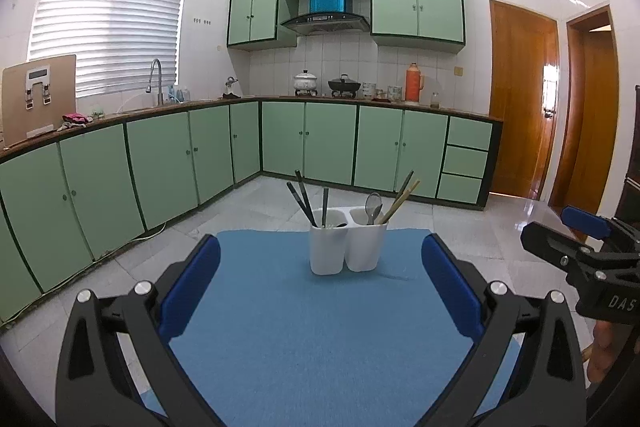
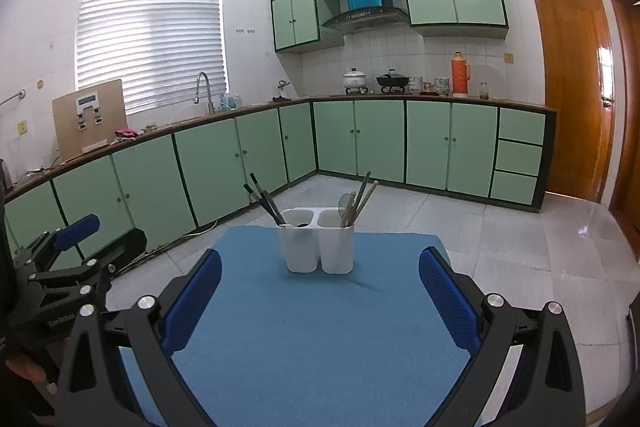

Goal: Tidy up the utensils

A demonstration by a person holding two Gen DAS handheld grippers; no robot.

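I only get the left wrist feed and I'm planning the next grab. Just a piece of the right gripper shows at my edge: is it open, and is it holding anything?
Observer: The right gripper is open, with nothing between its blue pads, only the blue mat below.
Operator: What is it pointing at?
Observer: The white two-compartment utensil holder stands straight ahead, centred between its fingers and clear of them.

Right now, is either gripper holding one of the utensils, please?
No: the left gripper and right gripper are both open and empty, and the utensils stand in the white holder.
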